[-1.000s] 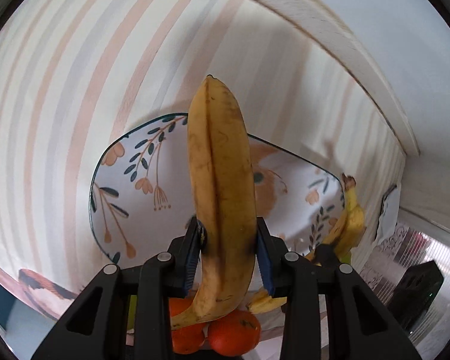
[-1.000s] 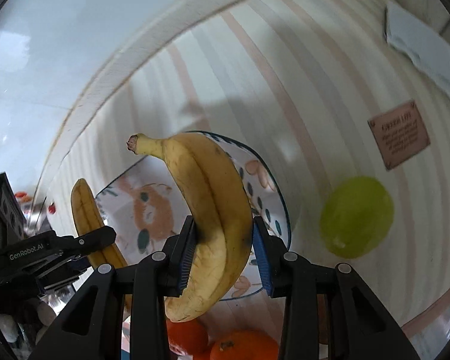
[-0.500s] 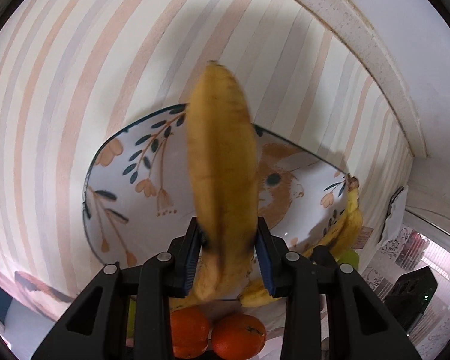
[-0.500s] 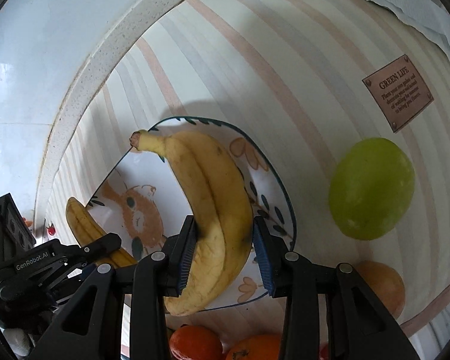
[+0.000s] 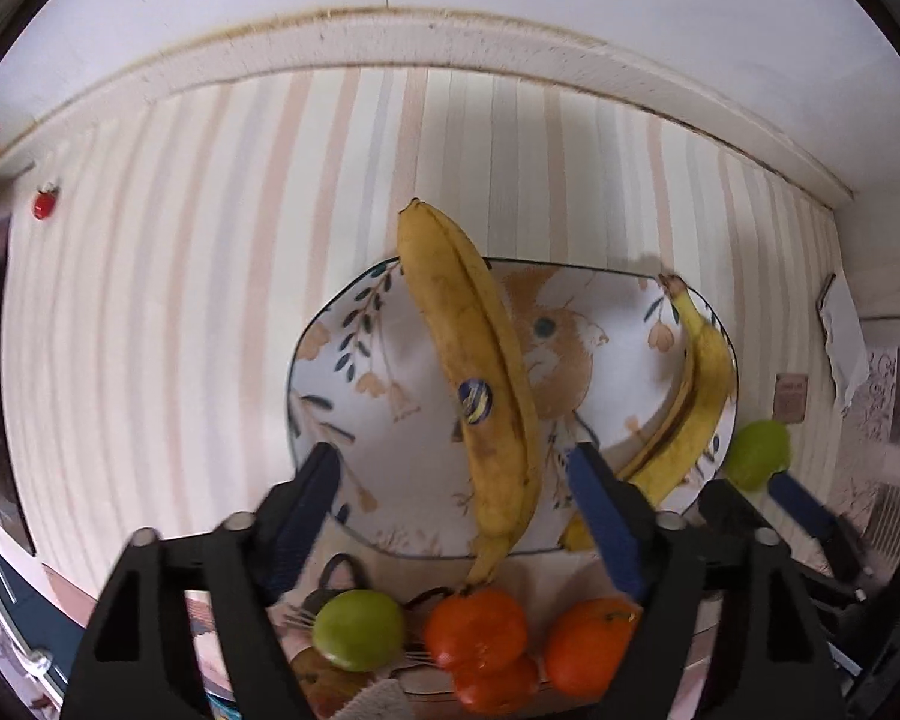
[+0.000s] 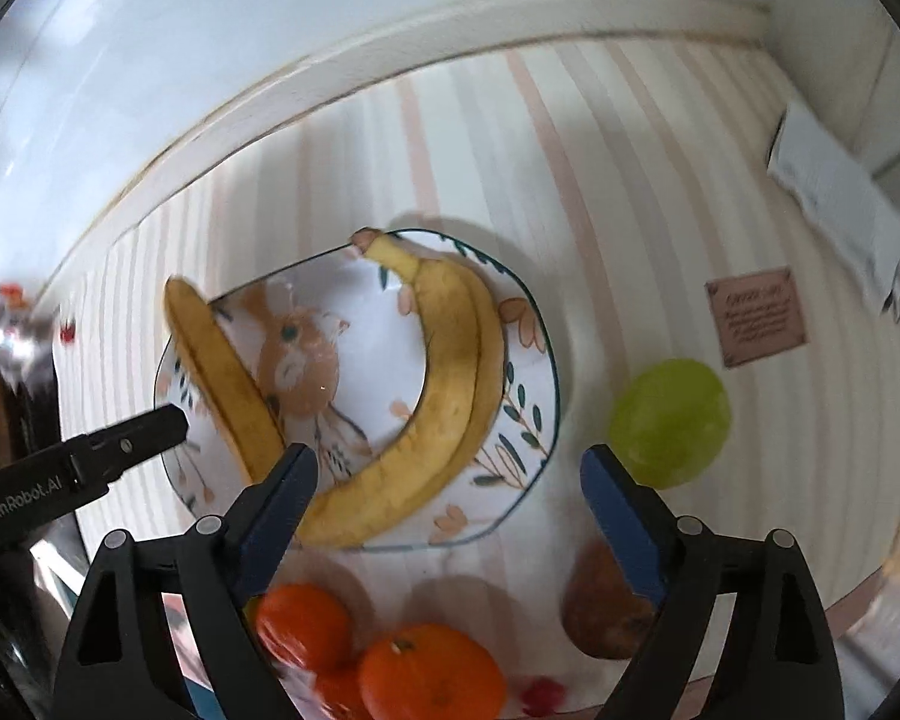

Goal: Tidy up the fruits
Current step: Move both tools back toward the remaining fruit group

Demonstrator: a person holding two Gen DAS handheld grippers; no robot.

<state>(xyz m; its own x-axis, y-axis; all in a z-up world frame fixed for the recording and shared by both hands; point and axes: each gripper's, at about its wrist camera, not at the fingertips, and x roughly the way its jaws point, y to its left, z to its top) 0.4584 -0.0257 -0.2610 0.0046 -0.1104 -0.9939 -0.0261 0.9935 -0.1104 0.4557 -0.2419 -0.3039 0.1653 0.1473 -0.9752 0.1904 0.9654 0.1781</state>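
Observation:
A floral plate (image 5: pixel 390 468) with a rabbit picture lies on the striped cloth. Two bananas lie on it: one with a sticker (image 5: pixel 474 372) on the left part, one (image 5: pixel 690 402) along the right rim. My left gripper (image 5: pixel 450 480) is open, its jaws either side of the stickered banana, not touching. In the right wrist view my right gripper (image 6: pixel 450 474) is open just in front of the plate (image 6: pixel 528 420), with the curved banana (image 6: pixel 450 396) and the other banana (image 6: pixel 222 378) lying free on it.
Several oranges (image 5: pixel 480 630) and a green fruit (image 5: pixel 360 630) sit in front of the plate. Another green fruit (image 6: pixel 669 420) lies right of the plate, a brown fruit (image 6: pixel 606 618) nearer. A brown card (image 6: pixel 756 315) and white paper (image 6: pixel 840 198) lie far right.
Both grippers have opened and let go of their bananas, which now lie on the plate. Both grippers have drawn back from the plate.

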